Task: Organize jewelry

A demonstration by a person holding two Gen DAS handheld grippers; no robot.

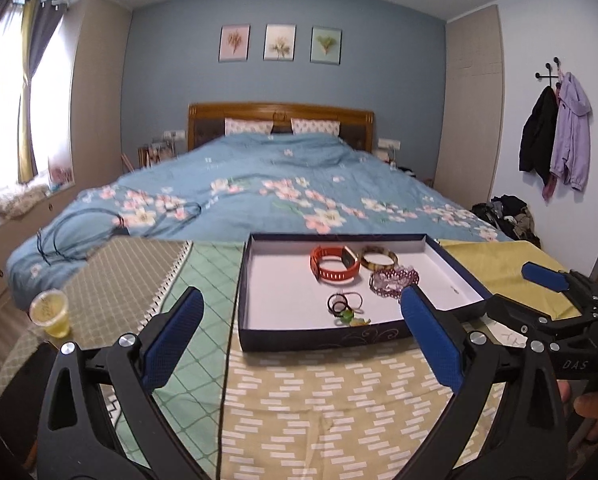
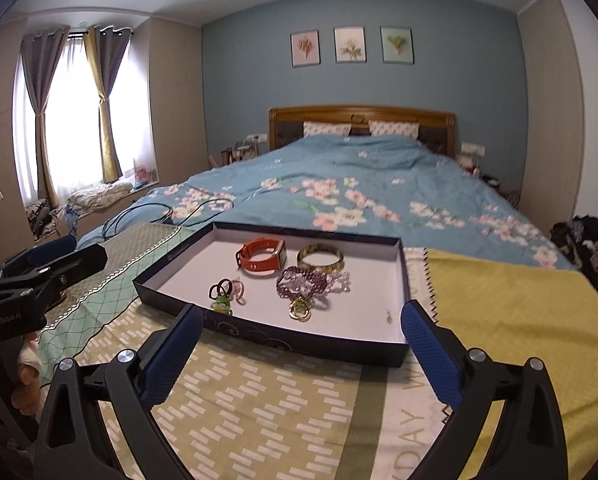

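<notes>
A dark blue tray (image 1: 323,338) with a white floor holds the jewelry: an orange watch (image 1: 335,266), an amber bangle (image 1: 379,260), a purple bead bracelet (image 1: 393,280), black rings (image 1: 339,302) and a green piece (image 1: 351,318). My left gripper (image 1: 302,294) stands open just short of the tray's front wall, with nothing between its fingers. The right wrist view shows the same tray (image 2: 299,338), the watch (image 2: 261,258), the bangle (image 2: 321,258), the bracelet (image 2: 307,280) and a gold ring (image 2: 299,309). My right gripper (image 2: 303,310) is open and empty too.
The tray lies on patterned cloths (image 1: 319,400) at the foot of a bed (image 1: 259,184) with a blue floral cover. A plastic cup of yellow drink (image 1: 51,312) stands at the left. A black cable (image 1: 99,224) lies on the bed. Coats (image 1: 555,136) hang on the right wall.
</notes>
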